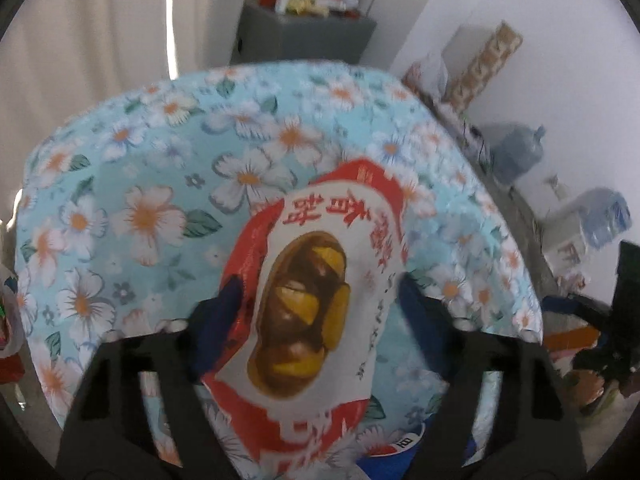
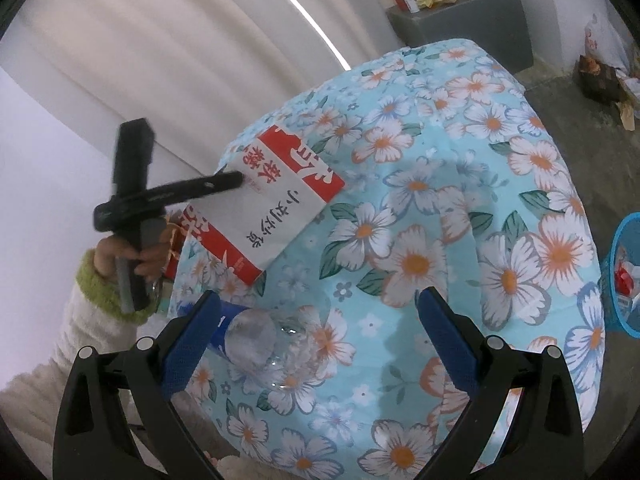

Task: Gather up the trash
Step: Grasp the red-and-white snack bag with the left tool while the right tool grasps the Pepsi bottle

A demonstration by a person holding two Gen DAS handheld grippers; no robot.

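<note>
My left gripper (image 1: 316, 316) is shut on a red and white paper snack bag (image 1: 308, 300) printed with chestnuts, held above the floral tablecloth (image 1: 140, 184). In the right wrist view the same bag (image 2: 272, 204) hangs from the left gripper (image 2: 236, 179) over the table's left edge. My right gripper (image 2: 320, 328) is open and empty, low over the tablecloth (image 2: 460, 184). A clear plastic bottle with a blue label (image 2: 256, 340) lies on the cloth just inside its left finger.
A blue mesh bin (image 2: 624, 272) with trash in it stands off the table's right side. A grey cabinet (image 2: 460, 20) with a red flask and wrappers stands behind the table. Water jugs (image 1: 516, 152) and boxes line the right wall. White curtains hang at the left.
</note>
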